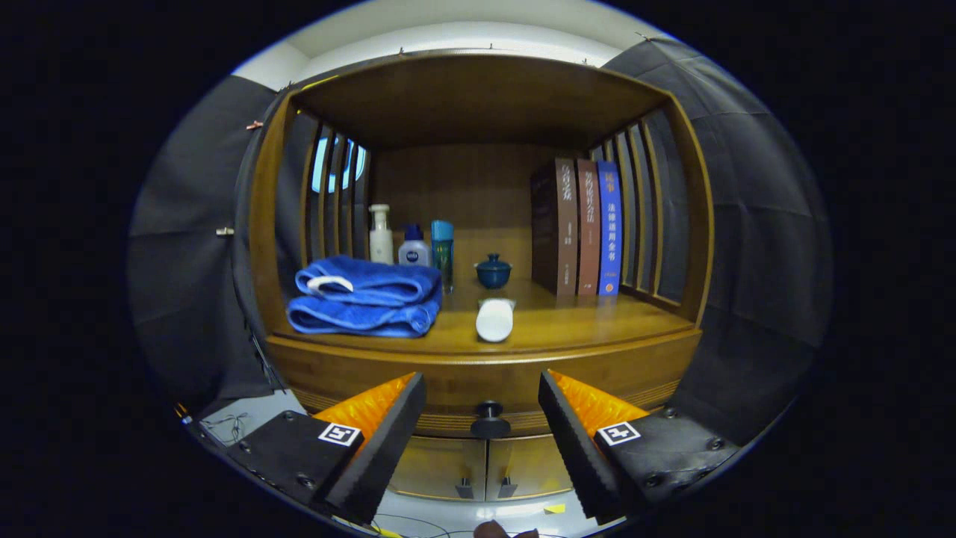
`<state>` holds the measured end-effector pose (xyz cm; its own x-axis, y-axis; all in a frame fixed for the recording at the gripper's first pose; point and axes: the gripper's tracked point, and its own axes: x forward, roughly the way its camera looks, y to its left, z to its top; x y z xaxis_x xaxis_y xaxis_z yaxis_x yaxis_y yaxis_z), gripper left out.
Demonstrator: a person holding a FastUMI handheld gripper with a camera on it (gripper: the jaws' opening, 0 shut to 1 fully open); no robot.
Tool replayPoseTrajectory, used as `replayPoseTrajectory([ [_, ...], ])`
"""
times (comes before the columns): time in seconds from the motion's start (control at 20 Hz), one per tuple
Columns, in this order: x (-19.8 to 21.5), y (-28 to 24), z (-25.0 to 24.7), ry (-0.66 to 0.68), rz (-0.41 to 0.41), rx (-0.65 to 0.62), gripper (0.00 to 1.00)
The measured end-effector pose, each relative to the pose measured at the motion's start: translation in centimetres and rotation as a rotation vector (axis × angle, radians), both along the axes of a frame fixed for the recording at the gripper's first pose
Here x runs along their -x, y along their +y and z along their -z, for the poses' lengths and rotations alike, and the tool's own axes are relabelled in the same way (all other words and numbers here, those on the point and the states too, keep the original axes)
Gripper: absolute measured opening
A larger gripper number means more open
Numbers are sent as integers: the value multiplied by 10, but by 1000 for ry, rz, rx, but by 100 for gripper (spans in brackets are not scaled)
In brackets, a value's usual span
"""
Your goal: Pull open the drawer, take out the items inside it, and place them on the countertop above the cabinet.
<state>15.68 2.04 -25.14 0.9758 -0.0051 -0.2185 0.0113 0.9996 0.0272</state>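
A: Two fingers of the hand-held gripper (482,441) were held wide apart, nothing gripped; the drawer (478,377) was seen shut, its knob (489,420) between the fingertips.

B: Noted. On the worktop (582,325) above, a folded blue towel (366,297), a white tube (494,319), a lidded cup (494,271), bottles (411,243) and three books (579,226) were recorded.

wooden cabinet (676,224) against black cloth wall (754,246)
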Motion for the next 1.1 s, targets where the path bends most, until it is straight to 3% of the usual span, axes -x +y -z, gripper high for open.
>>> replayPoseTrajectory([
  [0.25, 44, -13, -85, -93, 29, -10, 99],
  [0.65, 121, -16, -185, -134, -39, -2, 99],
  [1.1, 155, 9, -196, -149, -109, -23, 99],
])
